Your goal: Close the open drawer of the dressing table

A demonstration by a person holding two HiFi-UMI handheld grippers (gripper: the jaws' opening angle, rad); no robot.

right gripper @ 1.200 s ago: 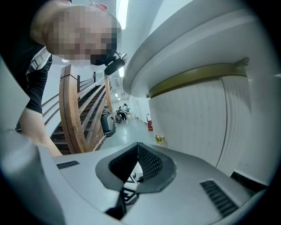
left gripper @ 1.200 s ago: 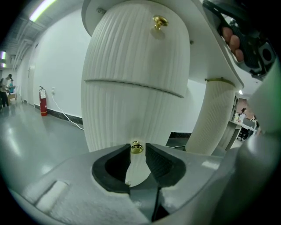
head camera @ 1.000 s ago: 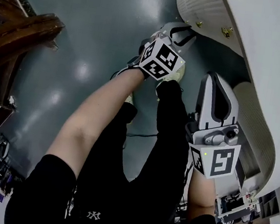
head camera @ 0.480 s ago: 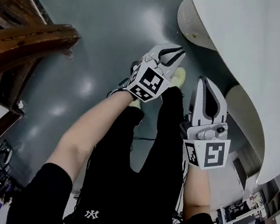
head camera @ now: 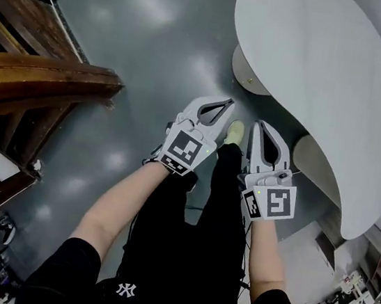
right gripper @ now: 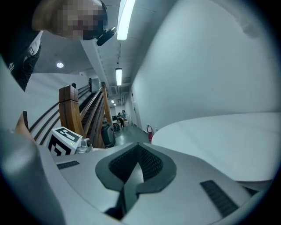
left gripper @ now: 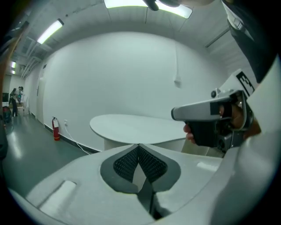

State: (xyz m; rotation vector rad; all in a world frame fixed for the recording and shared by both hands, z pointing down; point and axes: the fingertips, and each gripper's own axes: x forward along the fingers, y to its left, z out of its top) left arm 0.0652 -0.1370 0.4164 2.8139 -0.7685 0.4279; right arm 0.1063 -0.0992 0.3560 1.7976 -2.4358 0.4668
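The white dressing table (head camera: 327,83) fills the upper right of the head view. Its curved drawer front (head camera: 247,75) with a small gold knob peeks out from under the top, and I cannot tell how far it stands out. My left gripper (head camera: 227,102) hangs above the floor to the left of the table, shut with nothing in it. The right gripper (head camera: 259,124) is beside it, also shut and empty. In the left gripper view the jaws (left gripper: 138,145) meet, with the table top (left gripper: 131,127) beyond. In the right gripper view the jaws (right gripper: 137,143) meet beside the table top (right gripper: 228,136).
A wooden stair railing (head camera: 38,84) runs along the left. My legs and a pale shoe (head camera: 235,131) stand on the glossy grey floor (head camera: 142,43) below the grippers. A red fire extinguisher (left gripper: 55,128) stands by the white wall. More table parts (head camera: 318,166) curve at right.
Both grippers have risen from down by the drawer front to above table height and now sit side by side. The left one has come back from the knob.
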